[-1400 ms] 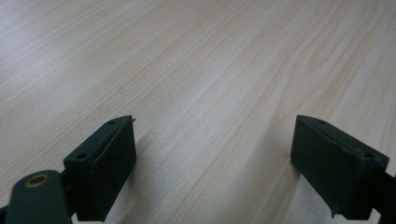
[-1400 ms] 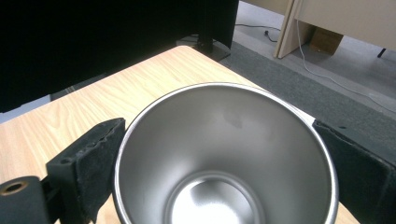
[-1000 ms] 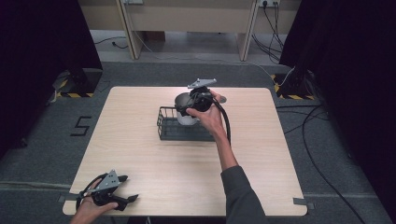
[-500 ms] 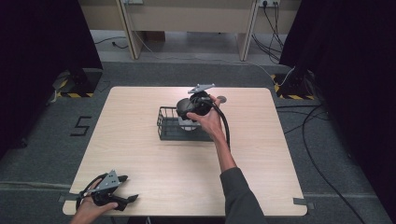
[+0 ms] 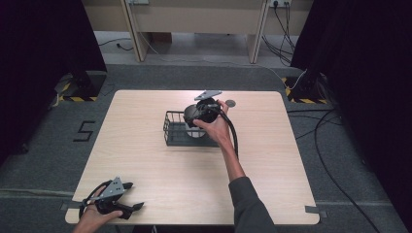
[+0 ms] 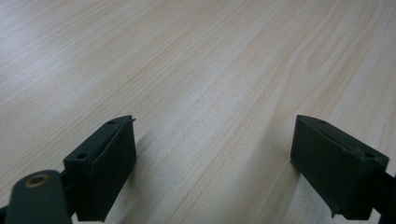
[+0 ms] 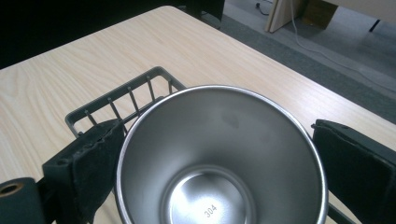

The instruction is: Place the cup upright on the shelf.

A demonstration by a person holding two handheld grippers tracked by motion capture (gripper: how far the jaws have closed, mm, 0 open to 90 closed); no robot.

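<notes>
A shiny steel cup point(image 7: 224, 140) stands upright between the jaws of my right gripper point(image 7: 212, 172), over the far end of a dark wire basket point(image 7: 116, 100). The jaws have just been opening. One pad still lies against the cup's wall and the other looks a sliver off it. From above, the right gripper point(image 5: 197, 116) hangs over the basket point(image 5: 175, 138) at mid-table, and the cup point(image 5: 195, 131) shows pale beneath it, inside the basket. My left gripper point(image 5: 136, 195) rests open at the near left corner, with bare wood between its jaws point(image 6: 212, 168).
The wooden table point(image 5: 291, 160) is bare around the basket. A small dark disc point(image 5: 230, 103) lies near the far edge, just behind the right hand. Cables and dark curtains surround the table on the floor.
The right hand has brought the cup a little lower and toward the basket's middle, from above its far right corner. The left gripper has stayed put.
</notes>
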